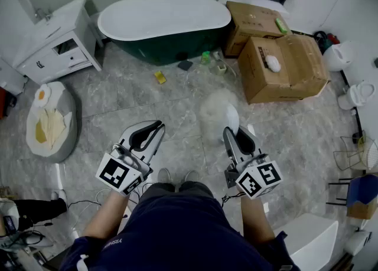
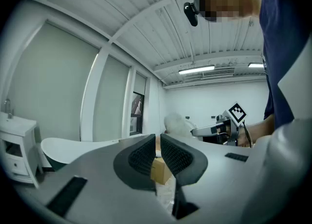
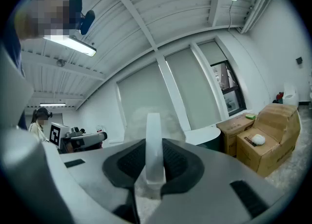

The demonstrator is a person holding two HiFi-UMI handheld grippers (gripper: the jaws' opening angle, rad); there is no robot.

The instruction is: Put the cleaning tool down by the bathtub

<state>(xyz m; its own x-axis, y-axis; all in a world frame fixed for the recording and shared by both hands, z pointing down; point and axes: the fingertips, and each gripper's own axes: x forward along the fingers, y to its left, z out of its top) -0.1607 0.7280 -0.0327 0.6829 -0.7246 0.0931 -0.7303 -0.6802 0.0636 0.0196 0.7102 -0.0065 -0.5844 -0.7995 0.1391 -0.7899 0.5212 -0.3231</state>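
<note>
1. Bare grey floor (image 1: 147,101) runs from the person's feet up to the tub (image 1: 171,44), which lies across the far side in the head view.
2. The left of that stretch is edged by a white cabinet (image 1: 56,42) and a grey cushion (image 1: 65,140). The right is edged by two cardboard boxes, the far box (image 1: 254,25) close to the tub's end and the near box (image 1: 283,66) just in front of it.
3. At the tub's foot lie small things: a yellow block (image 1: 160,77), a dark pad (image 1: 185,65) and a green bottle (image 1: 205,57).
4. The duster (image 1: 215,109) is off the floor, well apart from the tub. Its fluffy white head sticks out ahead of the right gripper (image 1: 235,134), over open floor left of the near box.
5. The right gripper's jaws are clamped on the duster's flat white handle, which stands upright between the pads (seen plainly in the right gripper view).
6. The left gripper (image 1: 155,127) is level beside the right one. Its jaws stand a narrow gap apart with nothing between them.
7. Count: one duster, one tub, two grippers, two boxes, one cabinet, one cushion, three small things by the tub that I can make out.
</note>
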